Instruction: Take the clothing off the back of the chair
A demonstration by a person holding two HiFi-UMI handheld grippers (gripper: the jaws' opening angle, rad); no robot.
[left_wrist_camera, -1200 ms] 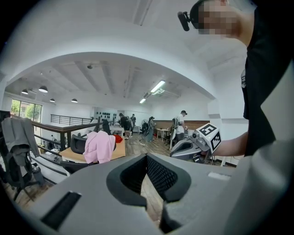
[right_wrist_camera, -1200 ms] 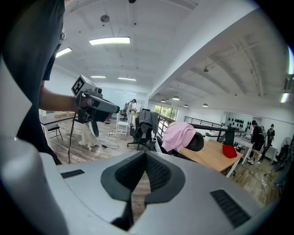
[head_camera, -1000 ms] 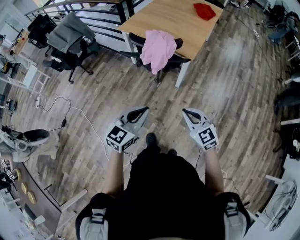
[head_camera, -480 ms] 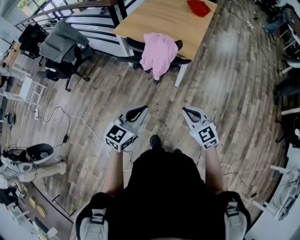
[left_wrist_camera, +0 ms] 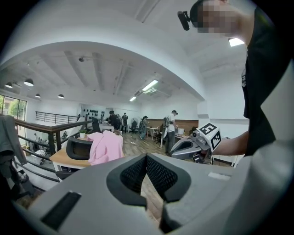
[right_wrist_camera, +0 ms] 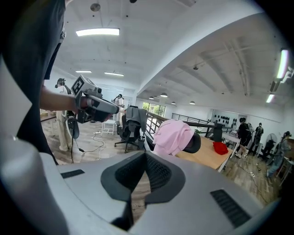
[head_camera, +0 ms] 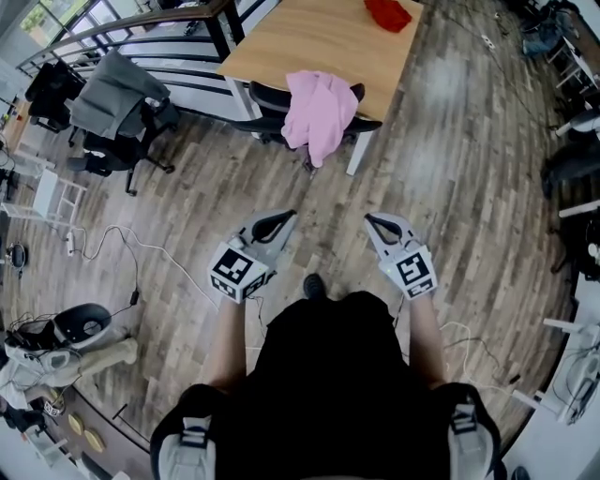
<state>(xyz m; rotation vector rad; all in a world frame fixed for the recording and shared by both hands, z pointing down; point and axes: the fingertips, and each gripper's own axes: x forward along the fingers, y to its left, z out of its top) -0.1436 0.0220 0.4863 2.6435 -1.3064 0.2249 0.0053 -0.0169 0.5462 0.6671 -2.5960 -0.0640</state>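
As the person walks on: the soft pink clothing (head_camera: 321,111) draped on the back of the black office chair (head_camera: 267,98) sits a little lower in the head view than a second ago. It is nearer, but still well apart from both grippers.
Meaning for the task: only the approach is under way; I judge that no grasp is begun.
Left gripper (head_camera: 289,217): fingers pressed together, nothing between them.
Right gripper (head_camera: 371,223): fingers pressed together, also empty.
Around: a light wooden table (head_camera: 309,37) stands just behind the chair and carries a red cloth (head_camera: 386,13). A grey jacket (head_camera: 111,92) hangs on another chair at the left, and a white cable (head_camera: 141,246) lies on the floor.
In the way: nothing ahead; the cable lies aside.
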